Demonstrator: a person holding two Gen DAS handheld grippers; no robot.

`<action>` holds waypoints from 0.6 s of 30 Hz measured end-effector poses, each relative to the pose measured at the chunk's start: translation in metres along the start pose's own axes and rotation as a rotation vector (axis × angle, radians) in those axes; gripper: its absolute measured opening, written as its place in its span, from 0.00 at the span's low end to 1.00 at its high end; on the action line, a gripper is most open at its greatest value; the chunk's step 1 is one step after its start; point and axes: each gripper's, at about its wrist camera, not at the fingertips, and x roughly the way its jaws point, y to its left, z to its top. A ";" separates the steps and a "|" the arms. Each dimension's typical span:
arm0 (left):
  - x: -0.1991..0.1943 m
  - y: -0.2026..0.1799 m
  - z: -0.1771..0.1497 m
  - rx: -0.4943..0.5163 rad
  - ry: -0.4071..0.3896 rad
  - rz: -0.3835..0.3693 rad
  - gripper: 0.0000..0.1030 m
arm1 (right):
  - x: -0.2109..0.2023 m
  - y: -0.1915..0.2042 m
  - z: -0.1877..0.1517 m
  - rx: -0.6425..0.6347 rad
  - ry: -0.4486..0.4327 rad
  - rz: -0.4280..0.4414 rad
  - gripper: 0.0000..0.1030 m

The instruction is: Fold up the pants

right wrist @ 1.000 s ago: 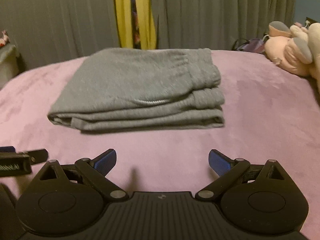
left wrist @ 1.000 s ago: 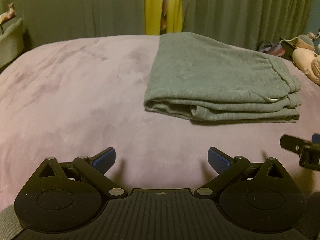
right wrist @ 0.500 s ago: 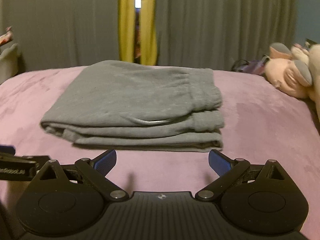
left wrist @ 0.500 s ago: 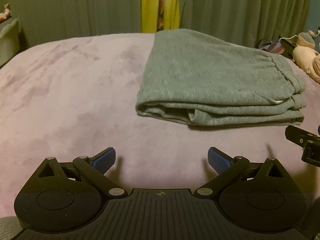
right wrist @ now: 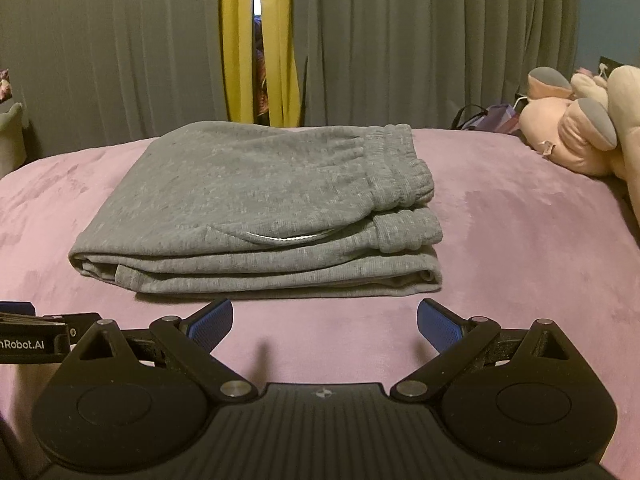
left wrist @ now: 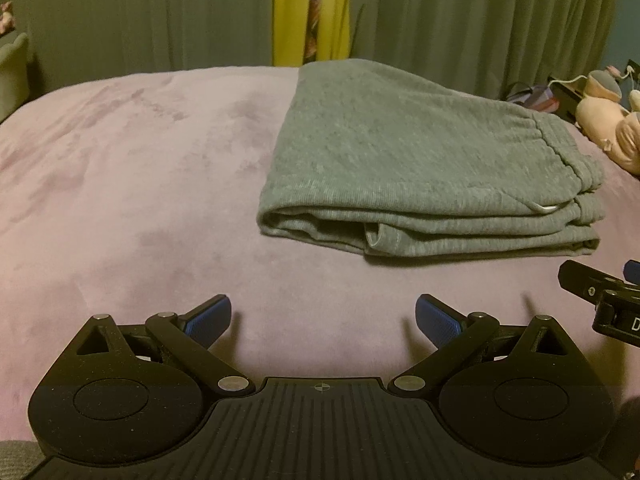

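Grey sweatpants [left wrist: 420, 168] lie folded into a stacked rectangle on the purple bed cover [left wrist: 132, 184], with the elastic waistband on the right side. In the right wrist view the pants [right wrist: 256, 204] lie straight ahead, their near edge just beyond the fingertips. My left gripper [left wrist: 323, 320] is open and empty, in front of and left of the pants. My right gripper [right wrist: 325, 322] is open and empty, close to the pants' near edge without touching. Each gripper shows at the edge of the other's view.
Pink plush toys [right wrist: 580, 132] lie on the bed's right side. Grey curtains [right wrist: 400, 40] with a yellow strip [right wrist: 240, 40] hang behind the bed. A bag [right wrist: 484, 120] sits by the far right edge. Bare purple cover [right wrist: 520, 240] lies right of the pants.
Both grippers have moved forward toward the folded pants, which now sit closer and larger in both views. The jaws stay open. The pants have not moved.
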 end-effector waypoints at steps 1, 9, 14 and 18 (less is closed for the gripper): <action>0.000 0.000 0.000 -0.002 0.000 0.000 0.99 | 0.000 0.000 0.000 0.001 0.000 0.001 0.96; -0.002 -0.001 0.000 0.000 -0.011 0.004 0.99 | -0.001 0.001 0.000 -0.008 -0.006 -0.001 0.96; -0.001 -0.001 0.000 0.001 -0.005 0.002 0.99 | -0.001 0.004 -0.001 -0.026 -0.009 -0.001 0.96; -0.001 -0.001 0.000 0.004 -0.002 0.000 0.99 | -0.002 0.005 0.000 -0.029 -0.009 0.000 0.96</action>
